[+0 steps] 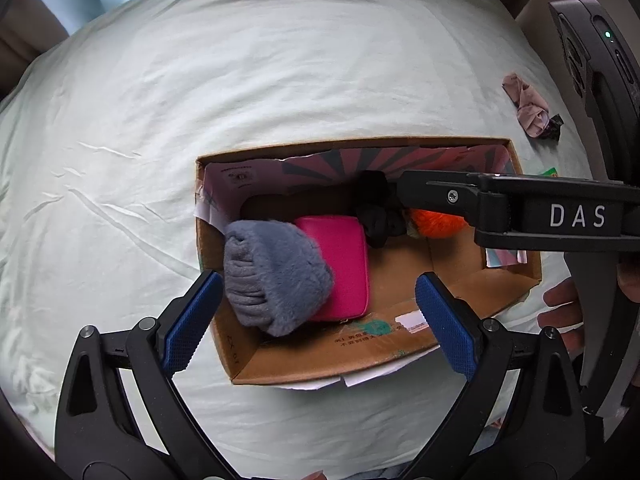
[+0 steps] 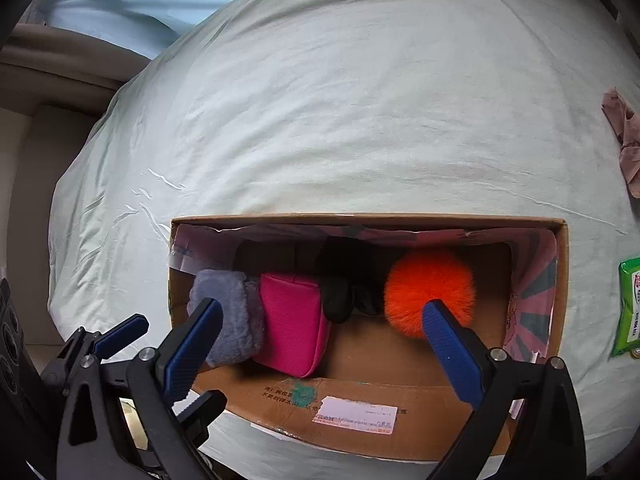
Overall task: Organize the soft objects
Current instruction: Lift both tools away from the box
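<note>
Soft objects, from grey fleece roll to orange pompom, sit inside the cardboard box, seemingly dropped there, since left gripper and right gripper hang spread, empty, above the box.

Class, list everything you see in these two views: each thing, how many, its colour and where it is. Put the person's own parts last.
Open cardboard box: one, brown, on the bed sheet.
Fluffy grey sock roll: one, grey, box's left end.
Pink padded pouch: one, magenta, beside the roll.
Black fabric bundle: one, black, box middle.
Orange fur pompom: one, orange, box's right part.
Pale green bed sheet: one, under everything.
Crumpled pink cloth: one, right of box.
Green wipes packet: one, right edge.
Left gripper: black, blue pads, open.
Right gripper: same, open.
</note>
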Demonstrator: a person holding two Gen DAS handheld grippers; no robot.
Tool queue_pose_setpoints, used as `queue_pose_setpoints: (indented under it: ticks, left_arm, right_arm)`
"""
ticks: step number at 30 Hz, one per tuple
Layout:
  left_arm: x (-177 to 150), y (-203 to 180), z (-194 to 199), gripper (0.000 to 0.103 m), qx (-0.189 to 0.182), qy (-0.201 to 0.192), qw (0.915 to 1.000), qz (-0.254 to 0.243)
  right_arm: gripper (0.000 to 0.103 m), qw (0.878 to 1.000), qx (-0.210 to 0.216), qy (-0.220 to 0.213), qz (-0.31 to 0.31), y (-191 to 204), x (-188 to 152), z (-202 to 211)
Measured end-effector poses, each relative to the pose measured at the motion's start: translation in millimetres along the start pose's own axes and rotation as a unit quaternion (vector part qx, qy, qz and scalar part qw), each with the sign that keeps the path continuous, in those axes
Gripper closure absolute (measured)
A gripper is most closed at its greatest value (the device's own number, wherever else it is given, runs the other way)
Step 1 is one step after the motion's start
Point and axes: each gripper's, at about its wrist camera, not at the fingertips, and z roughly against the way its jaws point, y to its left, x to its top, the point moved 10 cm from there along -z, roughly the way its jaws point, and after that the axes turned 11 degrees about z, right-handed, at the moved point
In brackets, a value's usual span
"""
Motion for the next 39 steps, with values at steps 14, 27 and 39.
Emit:
queue_pose_setpoints:
  ticks: [14, 27, 39]
  left_arm:
    - [-13.0, -2.3, 74.2, 0.006, -0.005, -0.06, 0.9981, -0.014]
    - [-49.0, -3.2, 172.2, 0.006, -0.019, -0.133, 0.9908, -0.017]
    - [-63.7, -6.8, 252.0, 0.006, -0.059, -0.209, 0.9761, 0.013]
  right_arm:
    - [0.004, 0.996, -0.045, -0.072, 0.032, 31.7, -13.8, 73.9]
    - [0.004, 0.982, -0.101, -0.147, 0.057, 75.7, -61.3, 175.2]
    - [0.003, 0.941, -0.169, -0.282, 0.077, 97.7, -92.1, 292.6]
